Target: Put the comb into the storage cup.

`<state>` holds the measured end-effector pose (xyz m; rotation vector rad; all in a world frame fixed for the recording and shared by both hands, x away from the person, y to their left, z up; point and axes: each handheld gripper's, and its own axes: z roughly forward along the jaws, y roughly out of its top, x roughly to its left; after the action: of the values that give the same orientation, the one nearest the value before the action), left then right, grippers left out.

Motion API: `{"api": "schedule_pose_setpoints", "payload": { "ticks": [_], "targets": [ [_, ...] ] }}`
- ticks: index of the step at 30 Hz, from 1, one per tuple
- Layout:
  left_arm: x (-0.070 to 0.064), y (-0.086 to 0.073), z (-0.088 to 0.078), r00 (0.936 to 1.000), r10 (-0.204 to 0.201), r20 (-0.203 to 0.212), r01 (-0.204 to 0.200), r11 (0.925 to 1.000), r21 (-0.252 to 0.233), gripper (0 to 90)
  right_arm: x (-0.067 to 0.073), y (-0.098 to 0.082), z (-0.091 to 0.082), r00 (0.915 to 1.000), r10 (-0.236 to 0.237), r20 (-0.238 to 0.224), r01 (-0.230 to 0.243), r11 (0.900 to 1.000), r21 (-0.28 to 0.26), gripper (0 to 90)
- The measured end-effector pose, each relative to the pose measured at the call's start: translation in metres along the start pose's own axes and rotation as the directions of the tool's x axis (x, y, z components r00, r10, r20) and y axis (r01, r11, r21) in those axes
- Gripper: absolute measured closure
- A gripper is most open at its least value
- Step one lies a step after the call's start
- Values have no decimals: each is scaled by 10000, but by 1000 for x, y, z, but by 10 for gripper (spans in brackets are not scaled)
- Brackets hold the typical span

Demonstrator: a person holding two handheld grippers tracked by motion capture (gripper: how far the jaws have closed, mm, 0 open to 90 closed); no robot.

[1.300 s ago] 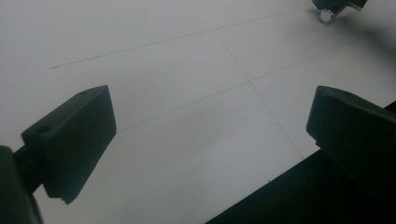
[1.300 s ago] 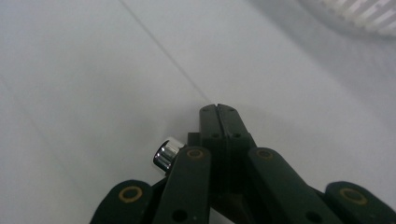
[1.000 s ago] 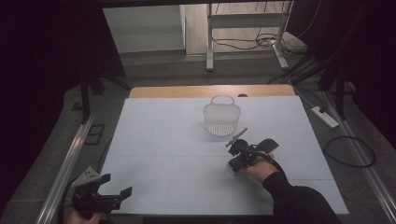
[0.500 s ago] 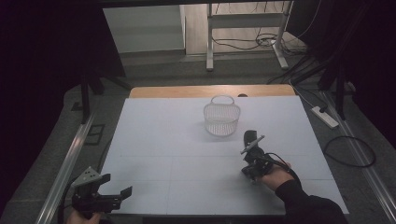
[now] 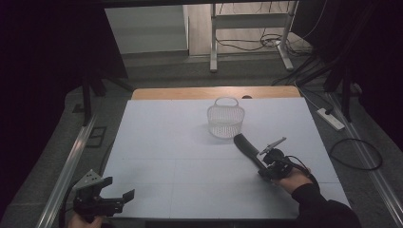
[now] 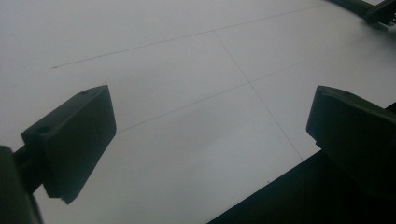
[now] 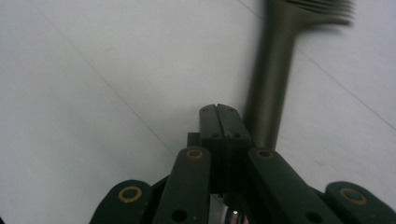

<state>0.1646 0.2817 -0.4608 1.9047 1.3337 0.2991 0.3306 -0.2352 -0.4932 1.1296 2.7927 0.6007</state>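
White worktop (image 5: 157, 142) fills the middle of a dark room, with bare floor and a metal frame beyond its far edge. At the near left corner the left claw (image 5: 118, 187) hangs released, its jaws spread wide over bare board, well apart from everything else. A small white basket (image 5: 225, 121) with a handle stands upright toward the far middle. Just right of it and nearer, a long dark utensil (image 5: 247, 147) lies slanted, its broad end close to the basket's foot and its handle running back to the right claw (image 7: 218, 116).

That claw is clenched, pads pressed flat together. The handle passes just beside them, and I cannot tell whether it is pinched lower down or merely touched.

The step looks like getting the utensil into the basket. To do it well, make sure of a firm hold on the handle first. Then lift the broad end clear above the rim before tipping it in. The basket looks light, so a knock against its wall could slide or topple it.
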Motion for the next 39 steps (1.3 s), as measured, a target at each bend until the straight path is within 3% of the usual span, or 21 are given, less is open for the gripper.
{"api": "schedule_pose_setpoints", "payload": {
  "ticks": [8,15,17,21,29,30,31,32,34,39],
  "targets": [
    [0,0,0,10000,2,-7,-2,10000,3,22,-9,-8,-6,9995,309,66,-308,9995,-92,894],
    [0,0,0,10000,8,-20,-8,10000,20,22,-3,-4,-20,9999,124,61,-119,9967,-805,851],
    [0,0,0,10000,15,-31,-15,10000,25,23,0,-2,-29,9995,-14,331,53,9928,-1194,770],
    [0,0,0,10000,3,-34,-3,10000,34,23,-2,0,-35,9967,-20,806,133,9900,-1401,639],
    [0,0,0,10000,-9,-39,9,10000,42,23,-4,5,-40,9949,98,1003,62,9874,-1581,435],
    [0,0,0,10000,-15,-35,15,10000,46,23,-3,8,-41,9939,36,1100,138,9875,-1572,356],
    [0,0,0,10000,-15,-35,15,10000,46,24,-3,8,-41,9939,36,1100,138,9875,-1572,356],
    [0,0,0,10000,-14,-36,14,10000,48,23,-3,10,-41,9932,-31,1168,207,9885,-1496,275],
    [0,0,0,10000,-9,-35,9,10000,57,23,-2,12,-40,9914,-30,1306,217,9896,-1422,198],
    [0,0,0,10000,-10,-36,10,10000,60,23,-5,15,-39,9917,-16,1286,206,9890,-1466,86]
  ]
}}
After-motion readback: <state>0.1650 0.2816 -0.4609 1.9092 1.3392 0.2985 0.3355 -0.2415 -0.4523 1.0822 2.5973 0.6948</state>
